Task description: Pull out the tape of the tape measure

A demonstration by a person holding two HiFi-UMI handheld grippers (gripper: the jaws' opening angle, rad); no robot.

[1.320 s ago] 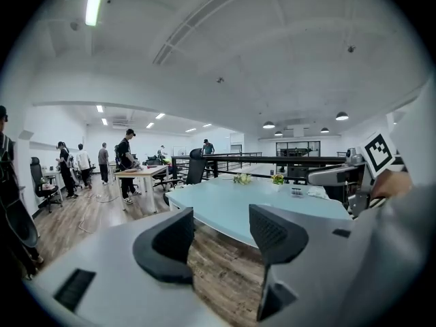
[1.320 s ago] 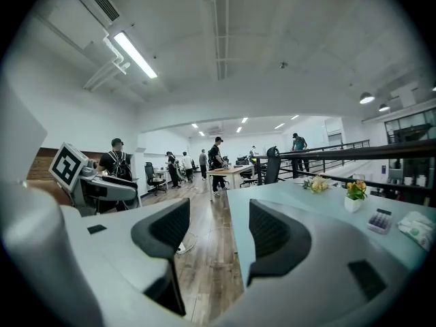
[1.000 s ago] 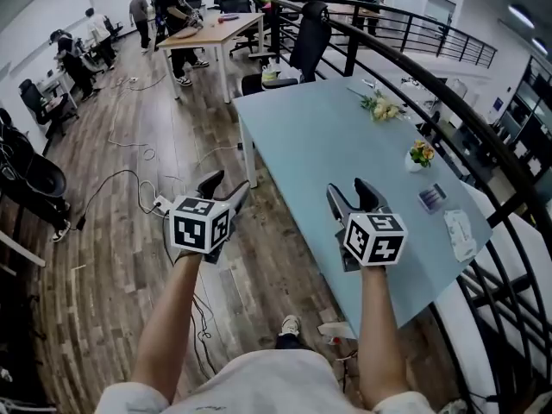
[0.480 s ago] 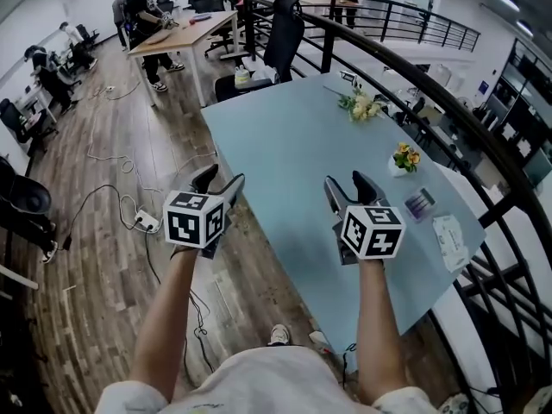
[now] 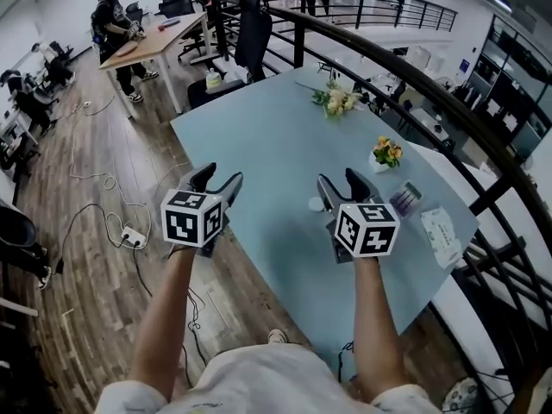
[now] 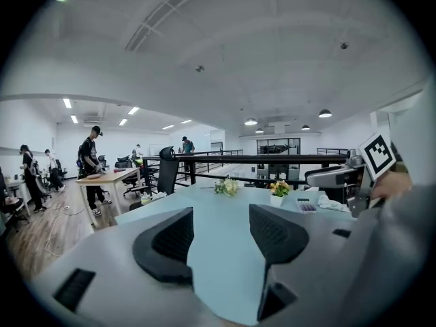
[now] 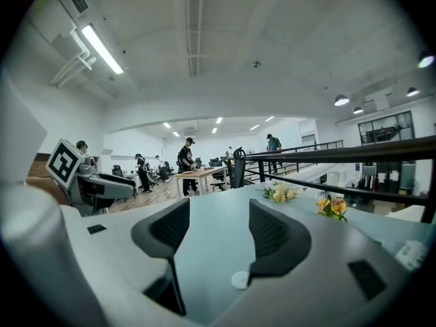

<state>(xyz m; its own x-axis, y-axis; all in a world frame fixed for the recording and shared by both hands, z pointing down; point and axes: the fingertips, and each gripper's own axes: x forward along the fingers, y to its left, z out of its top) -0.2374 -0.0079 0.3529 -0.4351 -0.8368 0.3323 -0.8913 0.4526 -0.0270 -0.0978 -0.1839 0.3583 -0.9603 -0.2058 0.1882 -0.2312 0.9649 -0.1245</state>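
Tape measure: I'm not seeing anything I can positively call one. The only candidate is a small white disc (image 5: 315, 203) lying flat on the bench (image 5: 259, 136), low and close beside my right tongs (image 5: 338, 179). It's too small to confirm. Nothing is touching it.

Right tongs are hanging above the bench, jaws wide apart. Nothing is sitting between the pads, and only bare bench top is showing through the gap.

Left tongs (image 5: 219, 178) are hovering right at the bench's left edge, level with the right pair and well apart from it. Jaws are also gaping, with nothing between them.

Further out on the bench:
- A dark striped box (image 5: 404, 199) is lying to the right of the right tongs.
- A white packet (image 5: 440, 231) is sitting just past the box, near the right edge.
- A small white pot of yellow-orange flowers (image 5: 385, 153) is standing upright beyond the box.
- A loose bunch of pale flowers (image 5: 335, 100) is lying near the far end.

A black railing (image 5: 414, 84) is curving along the bench's right side. A black office chair (image 5: 253, 24) is standing at the far end.

On the wooden floor to my left, a power strip (image 5: 132, 235) is lying with cables trailing off. A person in dark clothes (image 5: 112, 15) is standing at a wooden bench (image 5: 155, 46) in the background.
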